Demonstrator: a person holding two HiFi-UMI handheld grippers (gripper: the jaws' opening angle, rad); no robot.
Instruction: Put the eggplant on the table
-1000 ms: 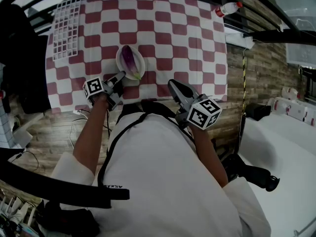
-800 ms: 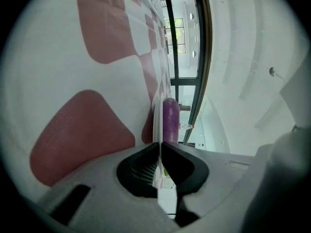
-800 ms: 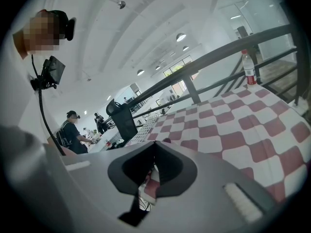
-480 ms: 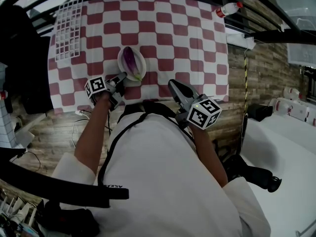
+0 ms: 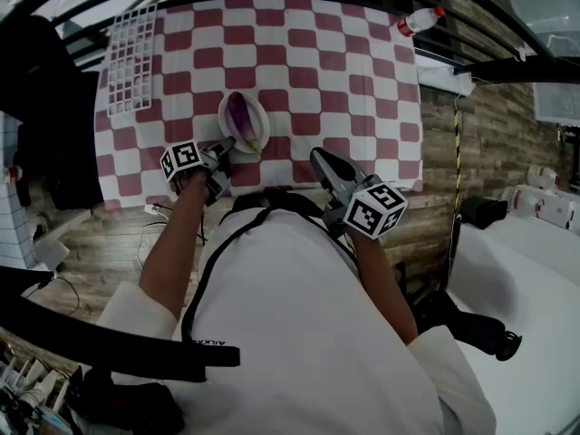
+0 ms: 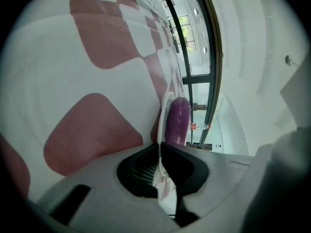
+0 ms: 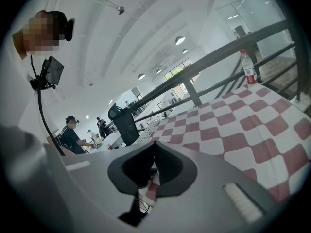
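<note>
A purple eggplant (image 5: 239, 114) lies in a small white plate (image 5: 257, 127) on the red-and-white checked table (image 5: 344, 80). My left gripper (image 5: 224, 145) reaches the plate's near rim and is shut on it. In the left gripper view the thin white rim of the plate (image 6: 164, 111) runs between the closed jaws of the left gripper (image 6: 159, 145), with the eggplant (image 6: 177, 120) just beyond. My right gripper (image 5: 314, 155) hovers over the table's near edge, to the right of the plate. The right gripper (image 7: 154, 143) is shut with nothing in it.
A white wire rack (image 5: 130, 59) lies at the table's far left. A plastic bottle (image 5: 419, 18) with a red cap stands at the far right corner. A dark railing runs behind the table. A black chair (image 7: 125, 123) and seated people show beyond the table.
The left gripper keeps its hold on the plate's rim and has barely shifted. The right gripper has not moved. The whole head view has slid slightly down and to the right.
</note>
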